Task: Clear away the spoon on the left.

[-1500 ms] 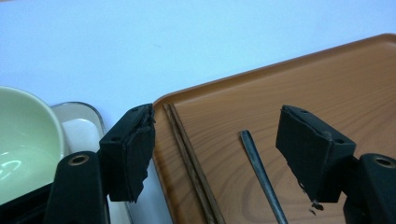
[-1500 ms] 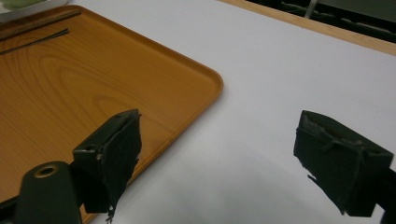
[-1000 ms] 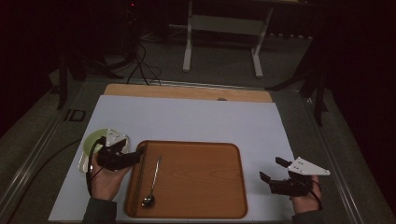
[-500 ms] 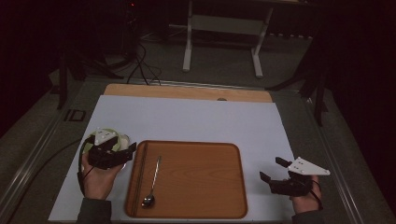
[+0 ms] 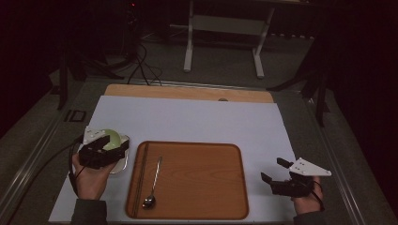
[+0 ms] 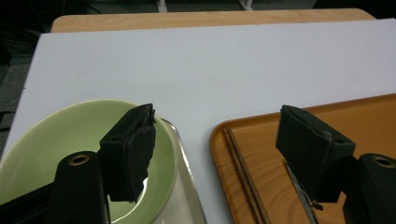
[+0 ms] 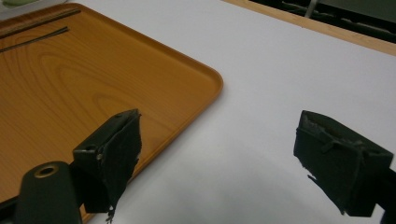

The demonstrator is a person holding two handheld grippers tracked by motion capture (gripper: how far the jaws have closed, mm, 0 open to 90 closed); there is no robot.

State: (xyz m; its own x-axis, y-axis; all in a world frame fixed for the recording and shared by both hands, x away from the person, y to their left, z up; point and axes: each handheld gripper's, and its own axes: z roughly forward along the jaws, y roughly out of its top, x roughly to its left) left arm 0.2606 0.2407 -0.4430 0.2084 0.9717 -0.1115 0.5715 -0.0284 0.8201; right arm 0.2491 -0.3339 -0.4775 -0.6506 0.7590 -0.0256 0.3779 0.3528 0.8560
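Note:
A pale green bowl [image 5: 112, 139] sits on a small shiny metal tray [image 5: 120, 165] at the left of the white mat. My left gripper [image 5: 117, 146] hovers over it, open. In the left gripper view [image 6: 217, 121] one jaw hangs above the inside of the bowl [image 6: 70, 135] and the other above the wooden tray [image 6: 364, 116]. The wooden tray [image 5: 197, 183] holds a spoon [image 5: 154, 183] and dark chopsticks [image 5: 139, 178] along its left side. My right gripper [image 5: 273, 169] is open and empty, just right of the tray. Its view [image 7: 219, 126] shows the tray corner [image 7: 187, 88].
The white mat [image 5: 202, 122] covers a wooden table top whose far edge [image 5: 187, 91] shows beyond it. Behind the table stand a metal frame [image 5: 223, 28] and loose cables on a dark floor. The mat's far half is bare.
My left gripper has shifted a little to the left over the bowl. The right gripper has stayed put.

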